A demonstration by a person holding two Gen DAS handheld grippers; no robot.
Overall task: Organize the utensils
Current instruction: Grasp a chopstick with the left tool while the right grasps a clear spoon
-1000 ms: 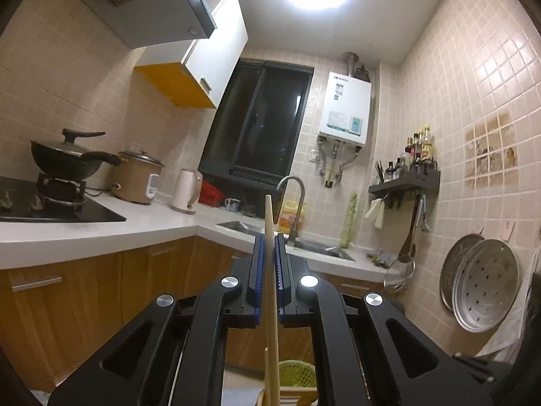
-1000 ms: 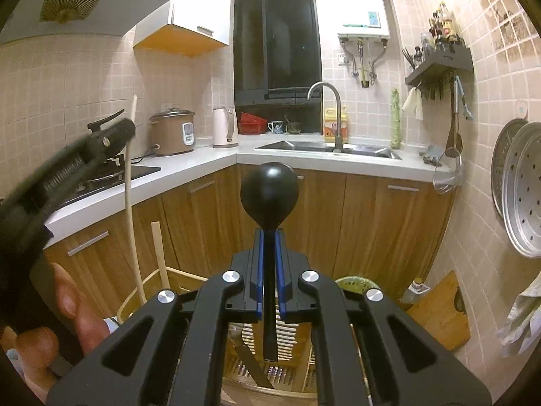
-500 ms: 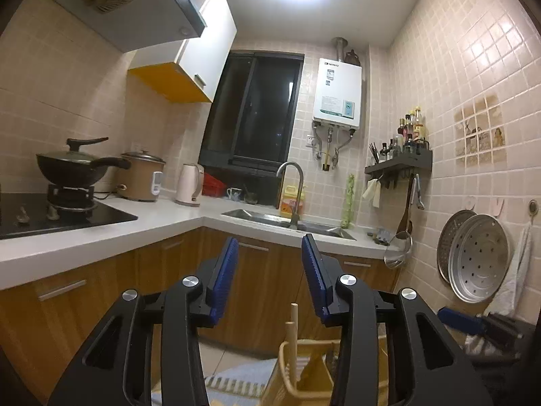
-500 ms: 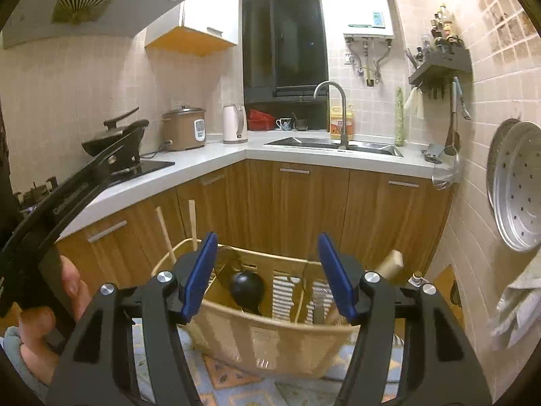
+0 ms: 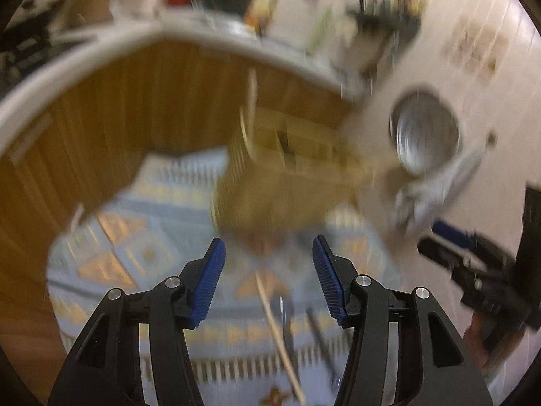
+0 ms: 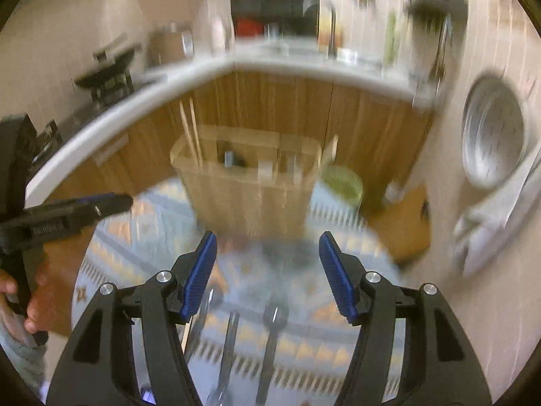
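Note:
A tan slatted utensil basket (image 5: 280, 176) (image 6: 250, 189) stands on a patterned rug (image 6: 162, 209), blurred by motion. Chopsticks (image 6: 189, 128) stand upright in its left compartment. My left gripper (image 5: 267, 241) points down at the rug in front of the basket; its jaws are opening with nothing between them. A loose chopstick (image 5: 277, 324) and dark utensils lie on the rug below it. My right gripper (image 6: 267, 235) is open and empty above metal utensils (image 6: 230, 338) lying on the rug. The left gripper also shows in the right wrist view, held by a hand (image 6: 33, 304).
Wooden cabinets (image 6: 270, 101) under a white counter curve behind the basket. A green basket (image 6: 341, 182) and a wooden board (image 6: 402, 223) sit to its right. Round steel trays (image 6: 493, 135) and a cloth hang on the tiled right wall.
The left gripper let go of its chopstick and the right of its black round-headed utensil, both into the basket. Both opened, then tipped down toward the rug.

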